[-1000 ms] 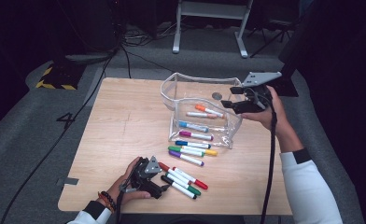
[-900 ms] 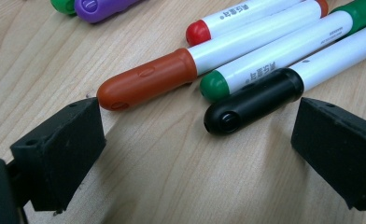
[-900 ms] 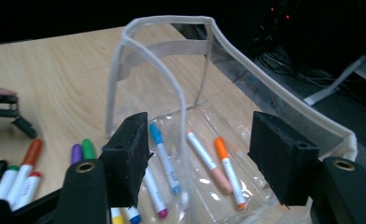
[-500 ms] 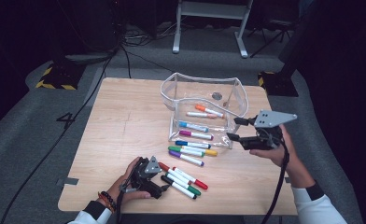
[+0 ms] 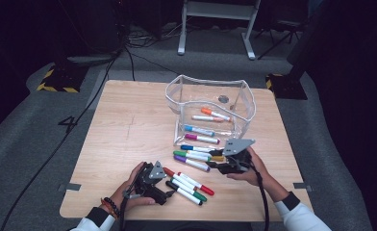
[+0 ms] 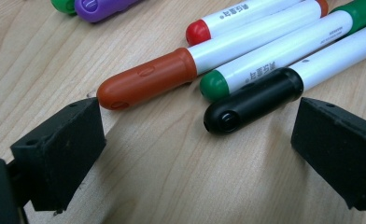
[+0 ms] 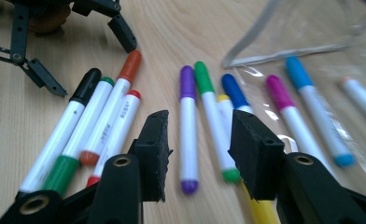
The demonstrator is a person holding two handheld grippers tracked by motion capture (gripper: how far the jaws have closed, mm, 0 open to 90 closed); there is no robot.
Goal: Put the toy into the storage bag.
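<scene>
Your right claw (image 7: 197, 154) hung low over the desk (image 5: 129, 125) with its jaws narrowly parted around the tail end of the purple marker (image 7: 187, 126), not yet gripping it; that marker lay flat just in front of the clear pouch (image 5: 210, 108), beside the green marker (image 7: 214, 121) and a yellow one (image 7: 256, 205). It looked light, stiff and smooth-barrelled, likely to roll or slip, so a hold across the white barrel near its middle would have served you best. The green marker lay close enough that a jaw could have nudged it. Your left claw (image 6: 195, 154) rested wide apart on the desk, facing the black marker (image 6: 256, 100) and the brown-red marker (image 6: 146, 84), holding nothing.
</scene>
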